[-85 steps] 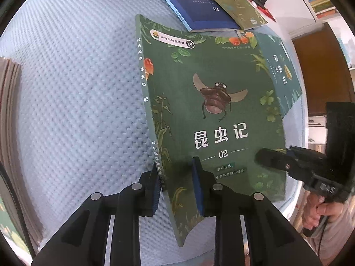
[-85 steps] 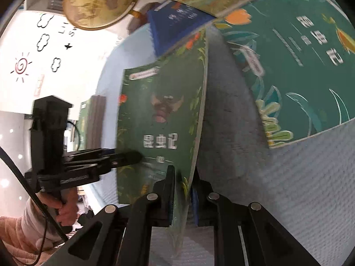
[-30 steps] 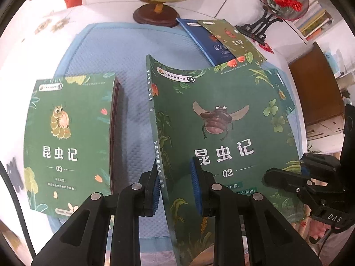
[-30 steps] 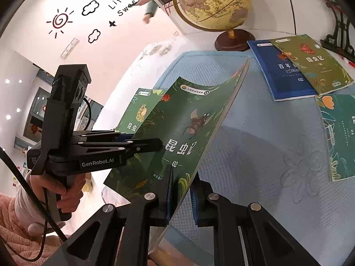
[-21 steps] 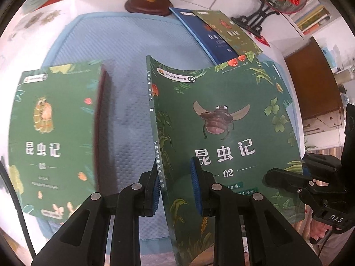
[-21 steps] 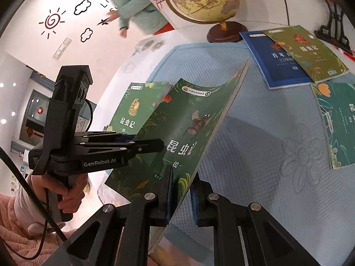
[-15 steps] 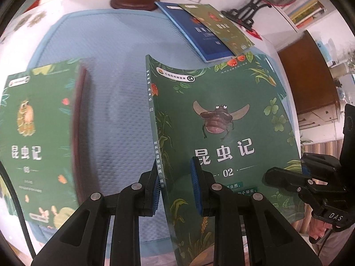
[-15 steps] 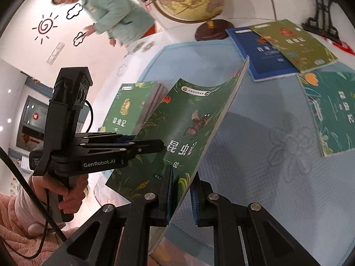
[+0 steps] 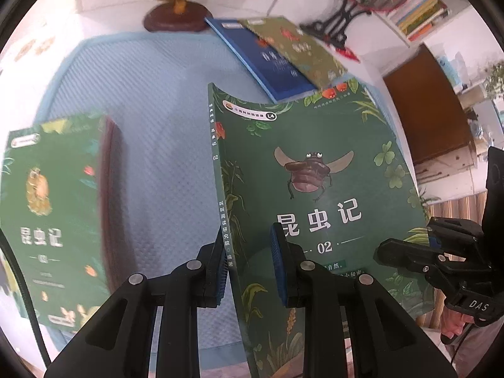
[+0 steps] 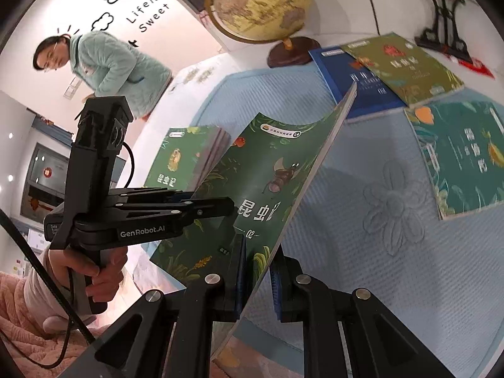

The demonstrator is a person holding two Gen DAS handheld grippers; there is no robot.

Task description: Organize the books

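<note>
A green book (image 9: 315, 189) with a beetle and "02" on its cover hangs tilted above the blue quilted mat (image 9: 151, 132). My left gripper (image 9: 249, 258) is shut on the book's lower edge by the spine. My right gripper (image 10: 256, 277) is shut on its lower right corner and shows in the left wrist view as the right gripper (image 9: 409, 258). From the right wrist, the book (image 10: 267, 173) bows upward, and the left gripper (image 10: 214, 204) clamps its near left side. A stack of green books (image 9: 47, 204) lies on the mat to the left, seen as the stack (image 10: 179, 157) just behind the held book.
A blue book (image 10: 362, 85) under an olive book (image 10: 406, 63) lies at the mat's far side, and a teal book (image 10: 463, 157) lies to the right. A globe (image 10: 261, 3) and a black fan stand (image 10: 441, 31) are behind. A person (image 10: 104, 66) stands at the back left.
Both grippers have kept their hold on the book. The stack has slid leftward in the left wrist view. A person has come into the right wrist view.
</note>
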